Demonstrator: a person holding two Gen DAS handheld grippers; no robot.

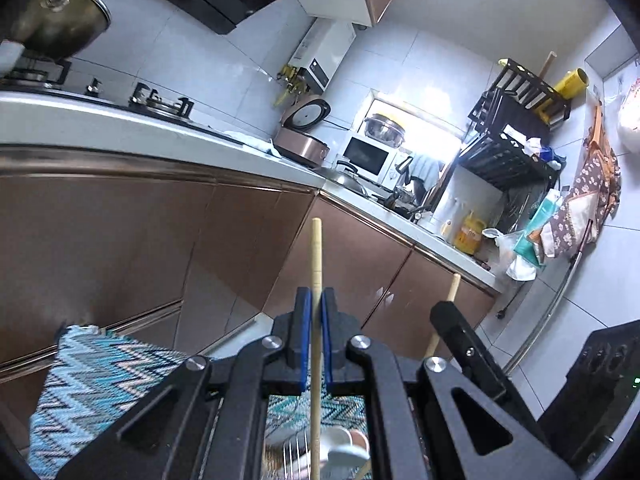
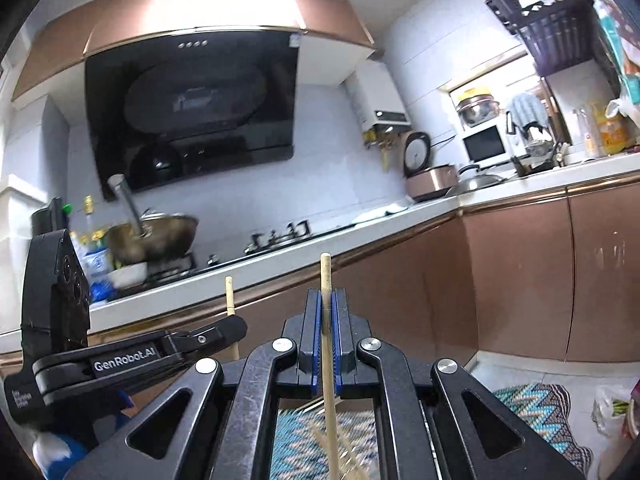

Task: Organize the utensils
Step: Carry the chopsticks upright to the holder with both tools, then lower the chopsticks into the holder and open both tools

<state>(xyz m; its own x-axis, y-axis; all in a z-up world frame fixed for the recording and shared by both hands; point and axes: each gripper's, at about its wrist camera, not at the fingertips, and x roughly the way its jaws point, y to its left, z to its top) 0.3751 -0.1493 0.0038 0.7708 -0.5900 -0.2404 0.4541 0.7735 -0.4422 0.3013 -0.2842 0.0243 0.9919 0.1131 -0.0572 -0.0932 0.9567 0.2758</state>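
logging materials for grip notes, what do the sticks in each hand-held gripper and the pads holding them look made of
Stick in the left hand-held gripper: pale, matte, straw-coloured chopstick, likely bamboo or wood. Stick in the right hand-held gripper: same pale chopstick, faint grain. Pads: blue, dull, probably rubber or foam on black plastic fingers.

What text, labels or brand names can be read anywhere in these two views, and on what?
"GenRobot.AI": side of the left hand-held gripper, seen in the right wrist view.
Small white print at that gripper's rear: too small to read.
Yellow bottle label: blurred.
Water heater markings: unreadable.
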